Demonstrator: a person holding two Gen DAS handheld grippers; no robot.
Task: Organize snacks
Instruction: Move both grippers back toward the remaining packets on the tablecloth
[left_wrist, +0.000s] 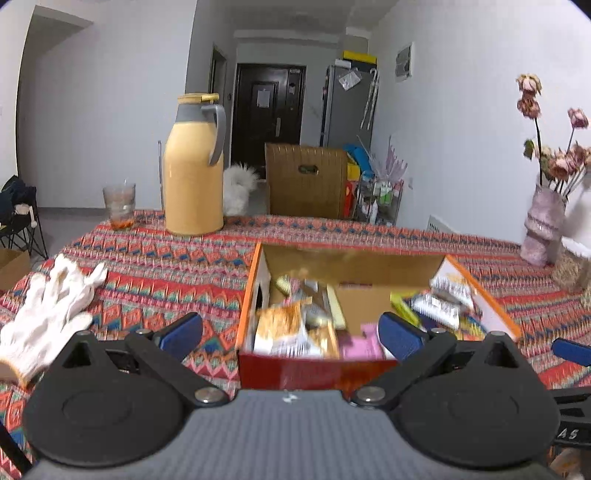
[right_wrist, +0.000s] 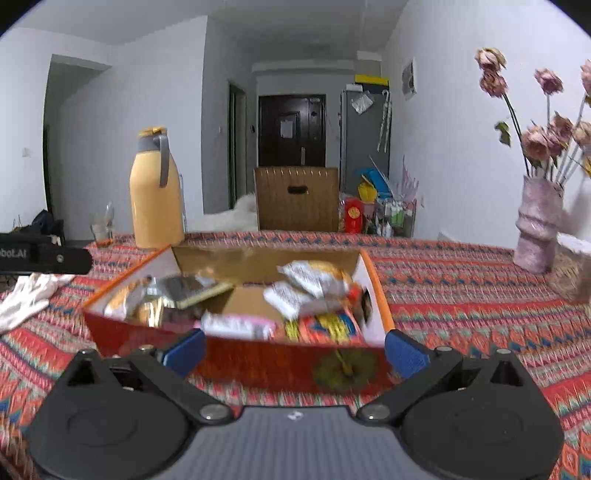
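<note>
A red box with orange rims (left_wrist: 317, 367) (right_wrist: 258, 363) stands open on the patterned tablecloth, holding several snack packets (left_wrist: 284, 328) (right_wrist: 314, 280), among them a pink one (right_wrist: 236, 325). My left gripper (left_wrist: 291, 334) hovers just short of the box's near wall, blue pads wide apart and nothing between them. My right gripper (right_wrist: 293, 349) is likewise open in front of the same wall, empty. Its blue fingertip (left_wrist: 570, 350) shows at the right edge of the left wrist view. The picture is blurred around the box.
A yellow thermos jug (left_wrist: 194, 166) (right_wrist: 157, 188) and a glass (left_wrist: 120, 205) stand at the table's far left. White gloves (left_wrist: 48, 310) (right_wrist: 26, 299) lie on the left. A pink vase of dried flowers (left_wrist: 543, 225) (right_wrist: 537, 225) stands far right. A brown chair back (left_wrist: 306, 181) is beyond the table.
</note>
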